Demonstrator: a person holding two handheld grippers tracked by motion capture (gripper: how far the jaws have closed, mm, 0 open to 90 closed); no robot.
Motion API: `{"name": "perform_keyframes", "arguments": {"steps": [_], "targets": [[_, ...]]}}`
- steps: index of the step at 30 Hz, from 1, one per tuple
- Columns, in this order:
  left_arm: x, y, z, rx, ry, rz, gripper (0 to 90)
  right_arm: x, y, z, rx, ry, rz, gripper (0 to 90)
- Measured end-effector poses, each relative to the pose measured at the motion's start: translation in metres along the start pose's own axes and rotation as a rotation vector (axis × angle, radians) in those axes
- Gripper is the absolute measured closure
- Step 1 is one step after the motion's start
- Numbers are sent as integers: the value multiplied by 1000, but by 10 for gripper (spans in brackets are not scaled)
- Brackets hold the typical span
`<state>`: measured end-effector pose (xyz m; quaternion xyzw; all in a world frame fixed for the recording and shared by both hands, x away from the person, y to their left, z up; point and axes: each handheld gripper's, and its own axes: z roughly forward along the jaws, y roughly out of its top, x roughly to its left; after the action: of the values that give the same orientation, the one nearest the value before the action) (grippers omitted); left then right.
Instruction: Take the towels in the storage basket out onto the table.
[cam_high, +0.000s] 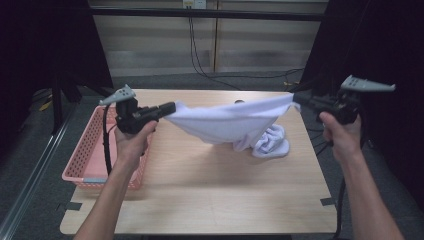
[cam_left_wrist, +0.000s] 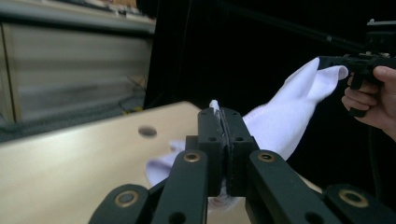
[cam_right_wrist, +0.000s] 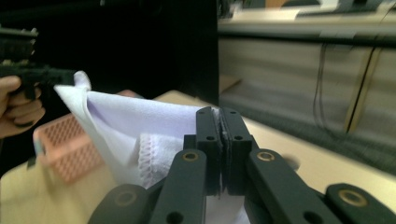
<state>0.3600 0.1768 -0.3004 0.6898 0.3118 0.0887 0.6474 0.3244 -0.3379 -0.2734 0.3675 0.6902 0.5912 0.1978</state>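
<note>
I have the left gripper (cam_high: 170, 108) and right gripper (cam_high: 298, 99) each clenched on a corner of the white towel (cam_high: 235, 122), stretched between them above the counter (cam_high: 200, 175), its low end bunched there.

A pink basket (cam_high: 85, 150) sits at the wooden table's (cam_high: 210, 200) left edge; black cables (cam_high: 200, 55) trail behind

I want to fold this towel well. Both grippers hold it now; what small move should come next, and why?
Probably lift both a little higher. The left gripper and right gripper are shut on the towel corners, but it sags between them and its lower end lies bunched on the table. Raising it should let that end hang free.
</note>
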Motion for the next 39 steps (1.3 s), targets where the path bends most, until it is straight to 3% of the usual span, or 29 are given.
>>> {"name": "perform_keyframes", "arguments": {"steps": [3,4,5,6,8,9,11,12,13,16,17,18,19,20,21,22,23,25,26,27,30,32,33,34,36,38,39], "targets": [[-10,30,-4,-34,7,52,884,1,37,-7,-50,-15,-34,882],[-14,40,-6,-52,9,66,884,5,62,-12,-83,-31,-62,883],[-19,51,-9,-76,9,82,884,5,62,-12,-83,-31,-62,883],[-23,60,-13,-97,-4,95,883,10,85,-21,-125,-26,-91,883],[-33,71,-20,-129,-15,118,883,14,93,-27,-156,-17,-95,883],[-39,72,-23,-126,-21,135,884,16,98,-32,-183,9,-92,883],[-44,65,-27,-97,-25,153,883,22,96,-37,-174,13,-107,883],[-46,45,-29,-52,-31,149,883,25,78,-39,-140,26,-101,883],[-46,45,-29,-52,-31,149,883,25,78,-39,-140,26,-101,883],[-44,3,-31,13,-59,99,883,30,33,-41,-56,49,-88,883],[-44,-12,-34,27,-69,88,883,32,16,-43,-30,62,-73,883],[-44,-27,-36,41,-83,67,882,38,-21,-48,17,84,-42,883],[-46,-56,-41,81,-103,45,882,41,-39,-51,45,93,-38,883],[-46,-56,-41,81,-103,45,882,44,-57,-55,63,98,-21,883],[-49,-70,-43,111,-105,37,882,44,-57,-55,63,98,-21,883],[-52,-83,-45,129,-129,29,880,50,-93,-61,109,117,20,883],[-56,-96,-48,155,-140,21,880,50,-93,-61,109,117,20,883],[-64,-120,-56,192,-157,5,879,59,-124,-68,156,122,41,882],[-73,-144,-65,198,-178,-32,879,70,-151,-77,205,132,60,882],[-73,-144,-65,198,-178,-32,879,70,-151,-77,205,132,60,882],[-87,-171,-83,198,-236,-45,870,88,-180,-93,252,169,69,863],[-90,-178,-93,202,-267,-73,816,100,-190,-103,252,186,54,747],[-89,-180,-97,190,-262,-87,757,103,-192,-106,262,178,64,706],[-86,-182,-98,183,-273,-108,761,105,-193,-108,271,166,51,672],[-80,-183,-95,209,-234,-104,757,102,-193,-109,245,147,54,618],[-70,-184,-84,241,-233,-121,757,95,-195,-102,253,128,58,602],[-66,-184,-76,267,-208,-98,750,91,-196,-97,268,108,52,586]]}}
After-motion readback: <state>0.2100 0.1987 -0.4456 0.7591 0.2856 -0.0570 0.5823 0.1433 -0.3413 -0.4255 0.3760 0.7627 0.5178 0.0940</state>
